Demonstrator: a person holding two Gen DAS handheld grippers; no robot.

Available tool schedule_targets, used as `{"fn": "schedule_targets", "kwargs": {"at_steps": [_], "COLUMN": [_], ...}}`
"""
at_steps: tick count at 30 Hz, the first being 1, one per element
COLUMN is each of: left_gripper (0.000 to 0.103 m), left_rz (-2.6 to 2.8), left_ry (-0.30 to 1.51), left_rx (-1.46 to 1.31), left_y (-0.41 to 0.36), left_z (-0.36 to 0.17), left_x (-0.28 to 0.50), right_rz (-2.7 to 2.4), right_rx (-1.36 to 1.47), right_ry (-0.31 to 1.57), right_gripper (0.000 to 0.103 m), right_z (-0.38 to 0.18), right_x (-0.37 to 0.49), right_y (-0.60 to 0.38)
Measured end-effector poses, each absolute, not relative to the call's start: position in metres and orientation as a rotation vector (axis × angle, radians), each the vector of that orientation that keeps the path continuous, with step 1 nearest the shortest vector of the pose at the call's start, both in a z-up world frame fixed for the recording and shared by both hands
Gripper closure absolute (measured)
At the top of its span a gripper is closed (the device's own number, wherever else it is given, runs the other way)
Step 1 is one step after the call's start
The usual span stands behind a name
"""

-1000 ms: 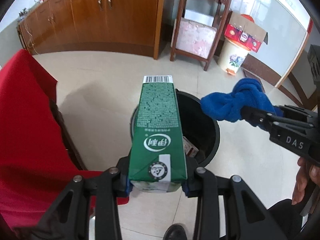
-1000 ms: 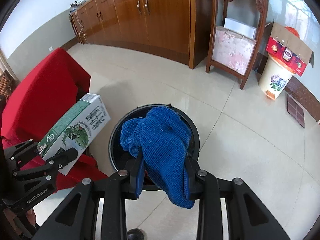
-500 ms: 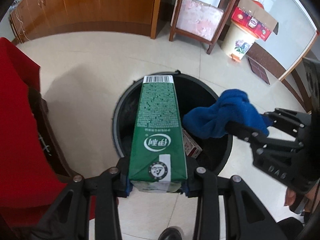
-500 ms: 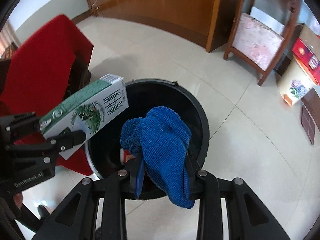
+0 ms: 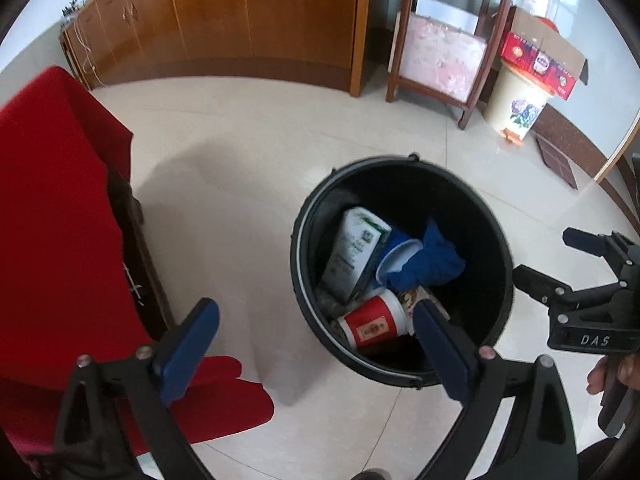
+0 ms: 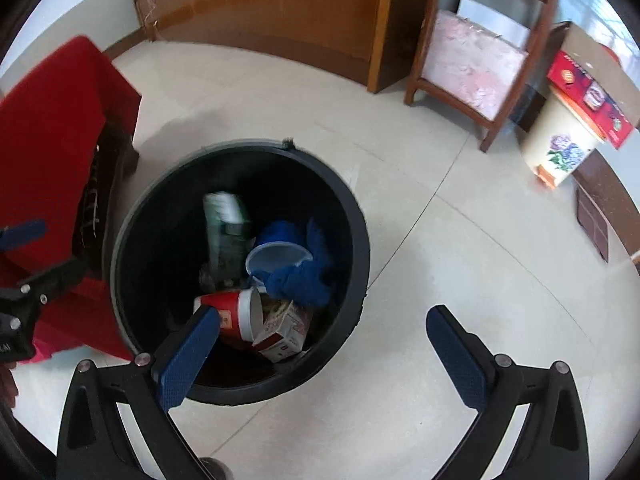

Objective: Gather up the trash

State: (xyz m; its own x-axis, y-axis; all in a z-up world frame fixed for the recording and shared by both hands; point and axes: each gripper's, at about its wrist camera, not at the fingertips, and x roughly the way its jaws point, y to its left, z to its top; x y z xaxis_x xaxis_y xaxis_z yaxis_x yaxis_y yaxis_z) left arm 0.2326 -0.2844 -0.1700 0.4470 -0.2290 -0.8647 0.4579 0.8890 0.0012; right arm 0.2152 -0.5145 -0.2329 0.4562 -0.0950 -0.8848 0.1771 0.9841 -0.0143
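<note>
Below, black bin (image 5: 304, 216) on pale tiled floor (image 5: 248, 136) beside red chair (image 5: 48, 208), inside it green carton (image 5: 354, 252), blue cloth (image 5: 434, 262), blue cup (image 6: 276, 258), red cup (image 5: 372, 326), above the rim left gripper (image 5: 316, 342) and right gripper (image 6: 324, 354), both spread wide, grasping nothing.

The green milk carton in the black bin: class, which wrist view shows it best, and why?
The left wrist view. There the green milk carton is sharp, leaning inside the black bin beside the blue cloth. In the right wrist view the carton is motion-blurred, so its print cannot be made out.
</note>
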Motion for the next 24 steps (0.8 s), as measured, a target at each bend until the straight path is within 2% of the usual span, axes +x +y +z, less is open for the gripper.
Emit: {"fn": "schedule_targets", "kwargs": {"at_steps": [7,24], "left_gripper": [0.005,0.005], "left_rz": [-0.427,-0.374], "left_ry": [0.968,0.868], "left_rx": [0.242,0.212], "left_y": [-0.275,-0.243], "left_z": [-0.137,-0.083], "left_x": [0.226,0.202], "right_rz": [-0.192,-0.161], "right_rx": [0.041,0.041], "right_ry": [0.982,0.9], "right_gripper": [0.0,0.0], "right_z": [-0.184,-0.122], "right_x": [0.197,0.161], "right_y": [-0.502,-0.452]}}
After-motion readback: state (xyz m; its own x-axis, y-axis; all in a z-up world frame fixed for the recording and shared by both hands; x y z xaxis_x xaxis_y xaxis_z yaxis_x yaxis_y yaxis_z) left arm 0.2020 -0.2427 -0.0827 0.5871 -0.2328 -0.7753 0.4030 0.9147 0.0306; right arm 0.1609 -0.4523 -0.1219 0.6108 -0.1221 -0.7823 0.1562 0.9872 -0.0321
